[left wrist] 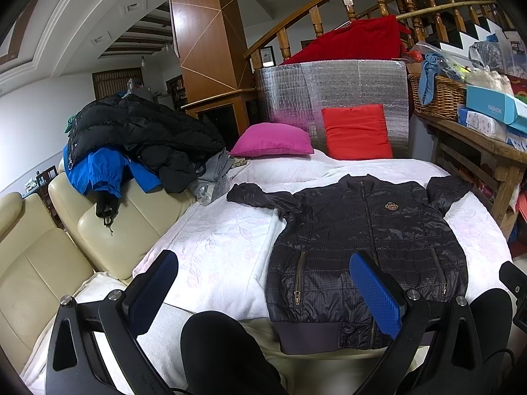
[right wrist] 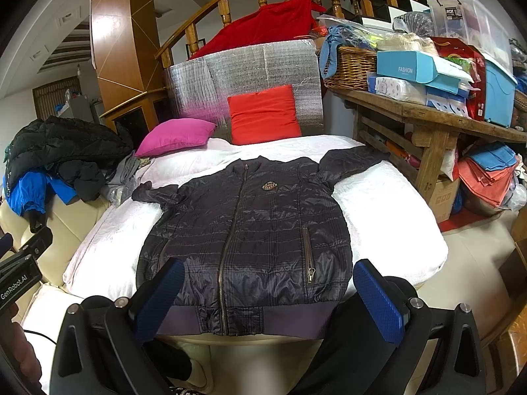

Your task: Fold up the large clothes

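A dark quilted zip jacket (left wrist: 369, 247) lies flat, front up and zipped, on the white bedspread (left wrist: 217, 250), both sleeves spread out to the sides. It also shows in the right wrist view (right wrist: 250, 230). My left gripper (left wrist: 263, 279) is open and empty, held above the jacket's hem and the bedspread to its left. My right gripper (right wrist: 268, 293) is open and empty, held above the jacket's hem. Its blue pads (right wrist: 378, 299) stand wide apart.
A pile of dark and blue coats (left wrist: 131, 141) lies on the cream sofa (left wrist: 66, 230) at left. A pink pillow (left wrist: 273, 140) and a red pillow (left wrist: 355, 131) sit at the bed's head. A cluttered wooden table (right wrist: 428, 115) stands at right.
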The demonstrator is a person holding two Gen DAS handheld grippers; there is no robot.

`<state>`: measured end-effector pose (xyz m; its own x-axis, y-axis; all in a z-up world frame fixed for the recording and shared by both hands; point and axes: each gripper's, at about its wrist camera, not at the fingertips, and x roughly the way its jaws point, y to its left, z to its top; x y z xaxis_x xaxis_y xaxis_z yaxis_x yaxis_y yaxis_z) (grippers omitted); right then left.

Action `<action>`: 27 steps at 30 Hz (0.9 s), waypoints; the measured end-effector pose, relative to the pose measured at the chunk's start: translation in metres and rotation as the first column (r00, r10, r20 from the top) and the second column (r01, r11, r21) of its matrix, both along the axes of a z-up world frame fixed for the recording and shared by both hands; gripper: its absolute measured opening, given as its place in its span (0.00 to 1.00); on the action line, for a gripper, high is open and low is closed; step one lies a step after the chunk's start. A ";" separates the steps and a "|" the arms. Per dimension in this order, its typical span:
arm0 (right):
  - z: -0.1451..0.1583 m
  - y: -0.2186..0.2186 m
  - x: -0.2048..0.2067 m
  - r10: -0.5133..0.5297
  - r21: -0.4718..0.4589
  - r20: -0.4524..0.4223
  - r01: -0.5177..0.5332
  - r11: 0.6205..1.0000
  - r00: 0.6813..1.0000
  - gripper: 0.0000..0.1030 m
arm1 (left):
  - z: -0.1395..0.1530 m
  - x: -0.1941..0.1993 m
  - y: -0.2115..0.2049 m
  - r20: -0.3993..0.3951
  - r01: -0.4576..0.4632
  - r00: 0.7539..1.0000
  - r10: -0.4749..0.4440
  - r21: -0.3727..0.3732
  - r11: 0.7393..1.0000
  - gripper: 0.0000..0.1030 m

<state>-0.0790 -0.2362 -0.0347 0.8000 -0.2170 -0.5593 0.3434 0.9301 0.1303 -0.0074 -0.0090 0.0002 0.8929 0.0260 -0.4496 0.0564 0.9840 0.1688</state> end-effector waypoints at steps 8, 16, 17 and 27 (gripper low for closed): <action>0.000 0.000 0.000 0.001 -0.001 -0.001 -0.001 1.000 1.000 1.00 | 0.000 -0.001 0.000 -0.001 0.000 1.000 0.000 0.001 1.000 1.00; -0.001 0.001 0.001 0.002 -0.002 -0.002 -0.002 1.000 1.000 1.00 | -0.001 0.000 0.001 -0.005 0.001 1.000 -0.001 -0.003 1.000 1.00; -0.001 0.001 0.001 0.002 -0.002 -0.002 -0.002 1.000 1.000 1.00 | -0.001 -0.001 0.000 -0.005 0.002 1.000 -0.002 -0.004 1.000 1.00; -0.001 0.001 0.001 0.003 -0.004 -0.002 -0.003 1.000 1.000 1.00 | 0.000 -0.001 0.002 -0.007 0.004 1.000 -0.004 -0.006 1.000 1.00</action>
<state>-0.0780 -0.2352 -0.0354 0.7995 -0.2169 -0.5601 0.3410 0.9315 0.1261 -0.0082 -0.0073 0.0004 0.8898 0.0203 -0.4558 0.0610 0.9847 0.1630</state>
